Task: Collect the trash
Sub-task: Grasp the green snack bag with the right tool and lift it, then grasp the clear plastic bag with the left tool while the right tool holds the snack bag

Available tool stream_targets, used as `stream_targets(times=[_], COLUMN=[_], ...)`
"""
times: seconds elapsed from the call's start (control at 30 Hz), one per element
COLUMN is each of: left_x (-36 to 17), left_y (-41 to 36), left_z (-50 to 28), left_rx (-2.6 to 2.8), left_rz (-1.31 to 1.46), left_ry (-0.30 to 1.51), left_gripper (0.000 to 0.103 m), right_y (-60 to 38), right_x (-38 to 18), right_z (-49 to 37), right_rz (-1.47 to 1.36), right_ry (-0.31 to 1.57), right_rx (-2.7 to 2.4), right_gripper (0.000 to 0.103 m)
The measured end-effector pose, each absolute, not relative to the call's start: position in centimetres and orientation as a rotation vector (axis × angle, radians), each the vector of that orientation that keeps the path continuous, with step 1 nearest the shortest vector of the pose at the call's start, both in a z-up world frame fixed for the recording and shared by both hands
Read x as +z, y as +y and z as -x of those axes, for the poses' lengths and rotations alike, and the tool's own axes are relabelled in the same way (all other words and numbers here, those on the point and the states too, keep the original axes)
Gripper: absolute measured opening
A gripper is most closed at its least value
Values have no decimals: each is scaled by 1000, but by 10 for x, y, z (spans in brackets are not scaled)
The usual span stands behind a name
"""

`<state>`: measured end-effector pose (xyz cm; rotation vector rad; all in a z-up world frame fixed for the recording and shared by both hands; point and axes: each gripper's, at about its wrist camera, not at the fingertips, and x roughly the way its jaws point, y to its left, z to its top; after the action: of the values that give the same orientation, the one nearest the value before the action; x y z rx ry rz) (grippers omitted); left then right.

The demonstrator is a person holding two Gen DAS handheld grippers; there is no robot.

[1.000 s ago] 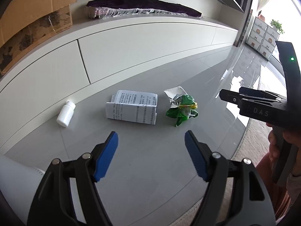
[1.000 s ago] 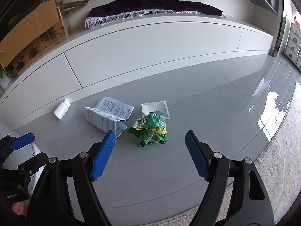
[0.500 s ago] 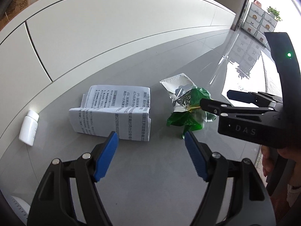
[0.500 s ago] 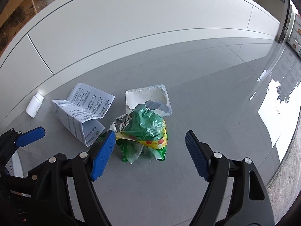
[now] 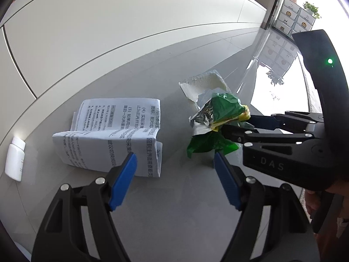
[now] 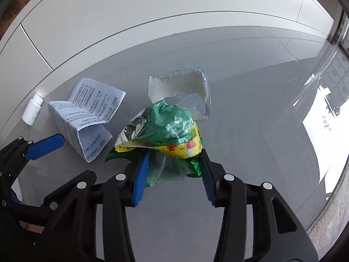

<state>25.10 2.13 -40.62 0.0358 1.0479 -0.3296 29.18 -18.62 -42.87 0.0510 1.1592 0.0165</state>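
A crumpled green and yellow snack wrapper (image 6: pixel 170 131) lies on the grey floor, also in the left wrist view (image 5: pixel 218 118). My right gripper (image 6: pixel 173 159) is open with its blue fingers on either side of the wrapper's near end. A folded printed paper sheet (image 5: pixel 113 139) lies left of the wrapper; it shows in the right wrist view (image 6: pixel 87 118) too. My left gripper (image 5: pixel 174 159) is open just in front of the paper's near right corner. A white torn tray (image 6: pixel 181 87) lies behind the wrapper. A small white bottle (image 5: pixel 14 161) lies far left.
A long white low cabinet (image 5: pixel 109 32) runs along the back of the floor. A carpet edge (image 6: pixel 327 214) lies at the right. White drawer boxes and a plant (image 5: pixel 296 19) stand far right.
Both grippers moved down and forward toward the floor. The right gripper's fingers narrowed and now straddle the wrapper. The left gripper came close to the paper.
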Motion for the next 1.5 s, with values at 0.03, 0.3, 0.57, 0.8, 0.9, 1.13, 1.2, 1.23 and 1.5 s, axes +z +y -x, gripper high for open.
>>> stream_targets(times=[0.03,0.3,0.57,0.8,0.9,1.13,1.2,1.23,1.5], left_x=[-405,-396,-395,-403,-408,-423,-425,-426,-424], left_y=[20,9,-11,-35,-43,-60,-61,-63,-68], left_z=[-251,-259,-276,-302,-316,-333,-333,-334,-330], left_rx=[-331,-340,-363,-425,-446,-502,-509,-509,-521], left_rz=[-38,-26,-18,-27,-43,-106,-105,-114,-150], left_ry=[1046,1030,1020,1000,991,984,988,986,961], left_gripper=[73,73,73,73,73,73,73,72,71], right_y=[-186,-202,-240,-256,-265,-285,-291,-290,-290], right_x=[-427,-394,-380,-377,-377,-382,-386,-388,-389], right_z=[-292,-284,-283,-284,-286,-293,-294,-295,-298], right_rz=[-46,-57,-109,-129,-138,-183,-211,-207,-213], right_ry=[1158,1062,1033,1028,1026,1036,1047,1051,1054], right_rx=[22,-13,-96,-137,-165,-230,-236,-239,-252], right_gripper=[35,28,28,28,28,28,28,28,28])
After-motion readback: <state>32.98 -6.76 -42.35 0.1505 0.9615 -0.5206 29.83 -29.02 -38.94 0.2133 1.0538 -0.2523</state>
